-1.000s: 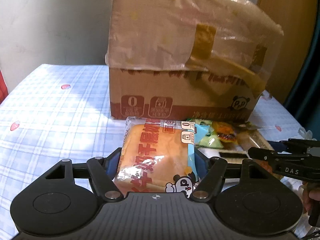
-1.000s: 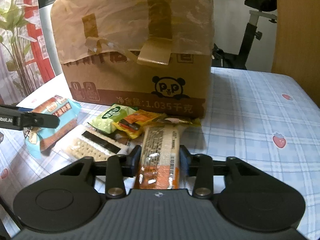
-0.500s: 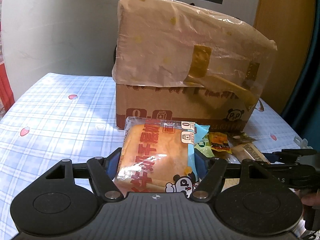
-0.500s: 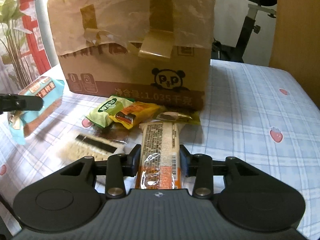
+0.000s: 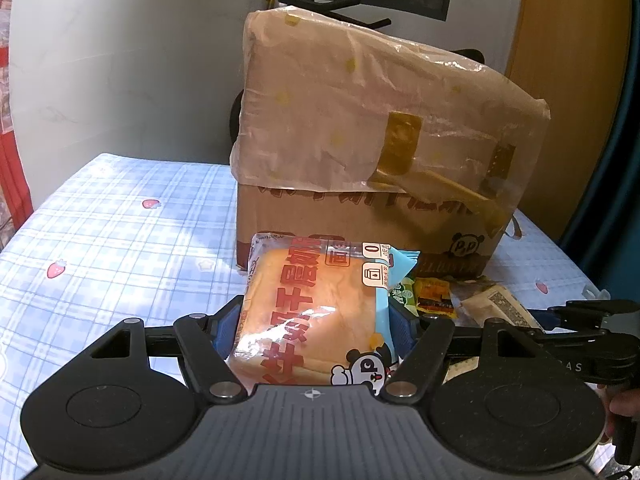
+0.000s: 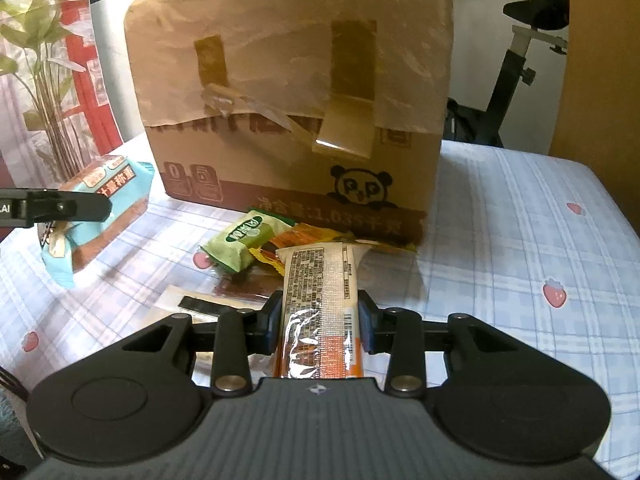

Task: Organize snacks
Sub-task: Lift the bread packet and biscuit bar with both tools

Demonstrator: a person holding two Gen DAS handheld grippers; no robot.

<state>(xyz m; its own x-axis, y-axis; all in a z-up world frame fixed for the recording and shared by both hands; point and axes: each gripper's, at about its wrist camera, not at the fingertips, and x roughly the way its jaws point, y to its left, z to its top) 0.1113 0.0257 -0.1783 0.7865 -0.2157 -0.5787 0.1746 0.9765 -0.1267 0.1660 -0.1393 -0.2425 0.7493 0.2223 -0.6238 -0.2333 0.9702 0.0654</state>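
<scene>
Left gripper point(image 5: 314, 320) clamps bread packet point(image 5: 312, 312); right gripper point(image 6: 320, 320) clamps snack bar point(image 6: 320, 296), both before cardboard box point(image 6: 296, 120).

My worktop point(image 5: 120, 240) carries a blue-and-white checked cloth printed with small strawberries. A pale grey wall point(image 5: 120, 72) stands behind its far left edge, with a red curtain point(image 5: 12, 160) at the left. A wooden panel point(image 5: 568, 60) rises beyond the far right corner. In my right view, an exercise bike point(image 6: 516, 76) stands past the far edge; a green plant point(image 6: 36, 52) and daylit window occupy the left.
</scene>
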